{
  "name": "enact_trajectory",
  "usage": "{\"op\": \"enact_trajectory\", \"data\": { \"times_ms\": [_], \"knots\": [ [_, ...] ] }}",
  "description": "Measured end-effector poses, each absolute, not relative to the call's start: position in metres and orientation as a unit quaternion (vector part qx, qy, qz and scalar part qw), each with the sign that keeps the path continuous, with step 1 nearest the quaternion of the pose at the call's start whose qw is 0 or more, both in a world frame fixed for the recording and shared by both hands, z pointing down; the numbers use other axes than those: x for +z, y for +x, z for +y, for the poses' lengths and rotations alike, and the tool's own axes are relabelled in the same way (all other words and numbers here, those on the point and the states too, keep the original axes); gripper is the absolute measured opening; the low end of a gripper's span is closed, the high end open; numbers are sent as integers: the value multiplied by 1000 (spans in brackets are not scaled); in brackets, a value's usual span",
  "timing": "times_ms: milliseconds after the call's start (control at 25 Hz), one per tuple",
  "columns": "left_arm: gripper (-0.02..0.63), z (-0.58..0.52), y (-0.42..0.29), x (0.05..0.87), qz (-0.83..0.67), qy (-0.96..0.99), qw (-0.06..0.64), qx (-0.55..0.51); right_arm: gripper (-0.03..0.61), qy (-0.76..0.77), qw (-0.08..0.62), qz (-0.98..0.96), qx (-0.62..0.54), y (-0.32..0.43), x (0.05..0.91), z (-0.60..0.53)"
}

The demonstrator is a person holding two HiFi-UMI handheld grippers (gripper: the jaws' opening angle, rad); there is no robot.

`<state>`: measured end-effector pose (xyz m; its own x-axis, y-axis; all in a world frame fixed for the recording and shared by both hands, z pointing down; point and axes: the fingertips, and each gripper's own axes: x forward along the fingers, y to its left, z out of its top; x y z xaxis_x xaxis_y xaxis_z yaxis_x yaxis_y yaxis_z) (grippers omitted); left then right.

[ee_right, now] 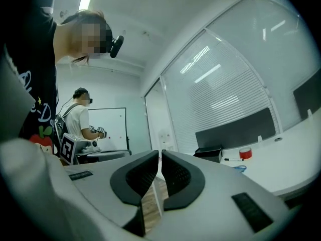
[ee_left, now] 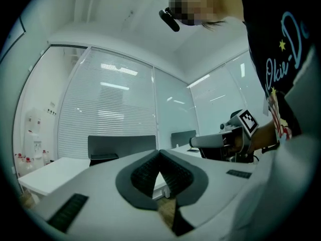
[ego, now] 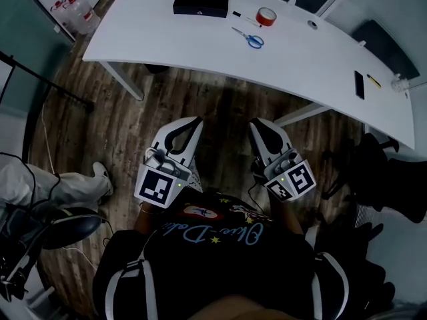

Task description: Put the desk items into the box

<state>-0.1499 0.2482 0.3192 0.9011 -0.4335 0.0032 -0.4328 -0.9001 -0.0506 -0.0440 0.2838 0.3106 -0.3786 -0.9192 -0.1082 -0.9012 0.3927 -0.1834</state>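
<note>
Box, black, sits at the top centre of the head view on the far edge of the white desk. Just right of it lie a marker and a red tape roll, with blue scissors a little nearer you. You hold both tools low in the frame over the wooden floor, well apart from the desk: your left gripper left of centre, your right gripper right of centre, both pointing up the frame toward the desk.

In the left gripper view, your left gripper has its jaws pressed together at the tips, with nothing between them. Your right gripper shows at the right of the frame, and a dark chair stands behind the desk at the left.

In the right gripper view, your right gripper has its jaws drawn in to a thin slit, pinching nothing. The box, tape roll and scissors sit on the desk at the right. Another person stands by a whiteboard at the left.
</note>
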Motion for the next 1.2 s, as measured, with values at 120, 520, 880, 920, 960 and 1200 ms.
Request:
{"op": "enact_trajectory", "data": {
  "times_ms": [120,520,880,920,960,1200],
  "knots": [
    [-3,225,-164,333,234,-972,3,-14,25,-534,85,839,-54,-60,315,258],
    [-3,147,-163,322,214,-977,24,-8,26,-547,66,833,-55,-69,307,193],
    [-3,120,-154,313,174,-985,21,-1,25,-577,59,814,-34,-62,292,165],
    [-3,118,-154,312,171,-985,23,0,25,-581,61,811,-29,-61,291,163],
    [-3,116,-155,312,168,-985,24,2,25,-585,62,808,-25,-60,289,162],
    [-3,110,-146,312,153,-988,6,14,20,-608,69,790,-22,-51,285,169]
  ]
}}
